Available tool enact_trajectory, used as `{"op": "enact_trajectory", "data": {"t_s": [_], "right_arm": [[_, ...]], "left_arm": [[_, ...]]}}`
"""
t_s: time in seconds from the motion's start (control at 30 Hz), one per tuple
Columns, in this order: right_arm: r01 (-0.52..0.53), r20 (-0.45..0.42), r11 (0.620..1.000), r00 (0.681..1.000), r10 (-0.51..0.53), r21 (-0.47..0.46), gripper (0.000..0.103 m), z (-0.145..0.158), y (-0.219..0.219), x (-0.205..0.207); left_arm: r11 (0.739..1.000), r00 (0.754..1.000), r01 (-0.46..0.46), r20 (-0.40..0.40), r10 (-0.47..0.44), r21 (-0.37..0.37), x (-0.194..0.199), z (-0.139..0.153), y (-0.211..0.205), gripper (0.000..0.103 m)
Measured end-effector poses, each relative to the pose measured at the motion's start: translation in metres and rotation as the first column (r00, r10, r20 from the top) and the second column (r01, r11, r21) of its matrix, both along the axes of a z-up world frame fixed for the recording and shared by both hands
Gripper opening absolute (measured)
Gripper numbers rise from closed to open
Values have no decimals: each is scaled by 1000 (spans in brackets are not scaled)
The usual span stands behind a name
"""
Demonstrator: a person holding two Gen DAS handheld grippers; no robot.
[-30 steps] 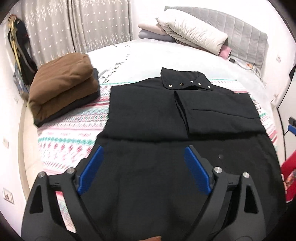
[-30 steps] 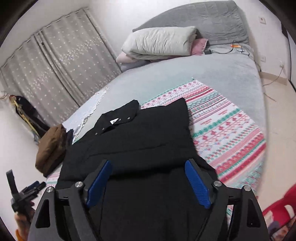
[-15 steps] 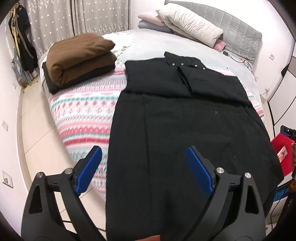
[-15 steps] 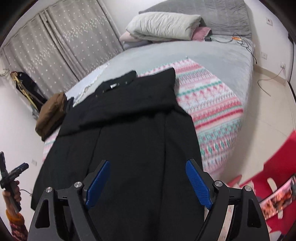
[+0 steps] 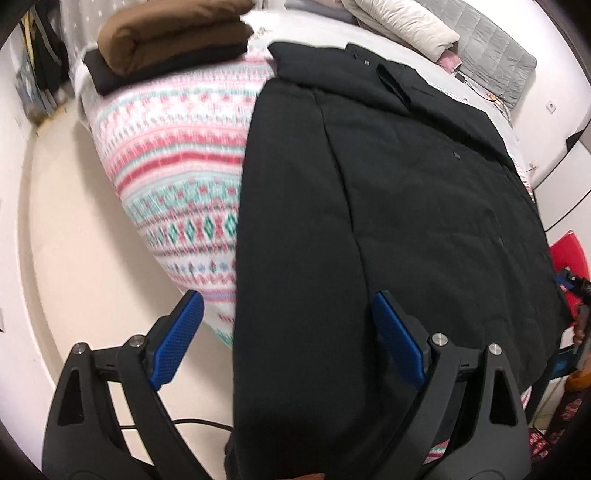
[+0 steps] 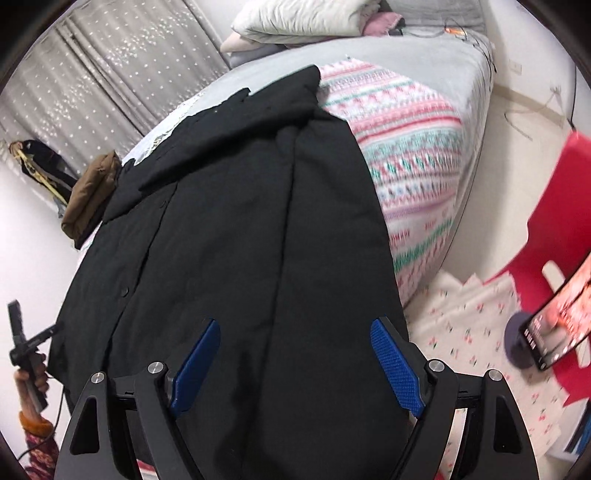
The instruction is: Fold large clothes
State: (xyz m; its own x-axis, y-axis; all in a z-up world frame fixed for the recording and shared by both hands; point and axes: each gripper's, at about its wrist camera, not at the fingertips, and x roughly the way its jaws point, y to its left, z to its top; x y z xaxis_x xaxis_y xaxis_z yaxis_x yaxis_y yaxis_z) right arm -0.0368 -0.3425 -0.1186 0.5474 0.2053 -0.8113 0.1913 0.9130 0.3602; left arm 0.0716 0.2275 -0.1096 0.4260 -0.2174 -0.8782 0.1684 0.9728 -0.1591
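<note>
A long black coat (image 5: 406,206) lies flat on the bed, collar at the far end, sleeves folded across its chest, hem hanging over the near bed edge. My left gripper (image 5: 288,314) is open above the coat's lower left edge, nothing between its blue pads. In the right wrist view the same coat (image 6: 240,221) fills the middle, and my right gripper (image 6: 295,339) is open over its lower right part, pads apart from the cloth. The other gripper, held in a hand (image 6: 31,376), shows at the far left.
A patterned pink and green blanket (image 5: 177,158) covers the bed. Folded brown and black clothes (image 5: 166,40) sit at its far left corner, pillows (image 6: 303,18) at the head. A red stool (image 6: 554,229) with a phone (image 6: 554,332) stands on the floor at the right.
Both grippers have drawn back from the coat's chest toward its hem and sunk lower; the bed edge and floor have come into view. The jaws stay wide apart.
</note>
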Motion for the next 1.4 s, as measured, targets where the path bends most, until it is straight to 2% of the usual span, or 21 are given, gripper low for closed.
{"op": "enact_trajectory", "data": {"t_s": [0.27,0.43,0.57,0.63,0.73,0.8,0.83,0.9,0.97,1.0,1.03,1.1,1.23,1.4], "right_arm": [[43,25,994,999,-46,99,85,-3,-22,-16],[109,-10,990,994,-109,88,85,-10,-36,-23],[85,-29,982,996,-81,171,85,-22,-36,-26],[60,-36,978,998,-53,198,84,-27,-31,-24],[13,-23,970,1000,-7,244,82,-30,-20,-21],[0,-15,971,1000,3,240,78,-30,-13,-19],[-3,-12,974,1000,6,228,73,-29,-10,-18],[2,-10,977,1000,0,214,62,-29,-6,-17],[21,0,976,1000,-21,215,32,-27,-5,-18],[24,12,972,1000,-28,236,26,-27,-5,-18],[21,28,964,999,-30,267,18,-26,-5,-20],[18,54,964,998,-34,265,16,-20,-1,-21],[-20,141,945,990,-28,325,13,-1,5,-22],[-85,265,939,964,-7,334,12,34,12,-21]], "left_arm": [[990,997,0,-75,-10,-142,-6,-12,14,92],[975,994,13,-103,-36,-220,-17,-19,16,92],[956,988,43,-131,-84,-292,-25,-23,12,86],[951,985,68,-129,-111,-302,-30,-22,6,83],[959,983,122,-104,-153,-256,-37,-17,-9,73],[962,983,133,-91,-158,-237,-36,-13,-15,62],[963,984,132,-87,-156,-234,-37,-10,-17,59],[965,986,116,-93,-140,-235,-33,-8,-16,46],[968,989,83,-102,-110,-238,-32,-6,-13,36],[967,990,67,-100,-94,-246,-33,-5,-11,28],[965,992,55,-97,-83,-257,-32,-5,-9,24],[957,995,28,-83,-55,-289,-32,1,-7,15],[950,999,29,-19,-36,-310,-35,19,-14,12],[920,992,67,122,-21,-385,-44,60,-20,9]]}}
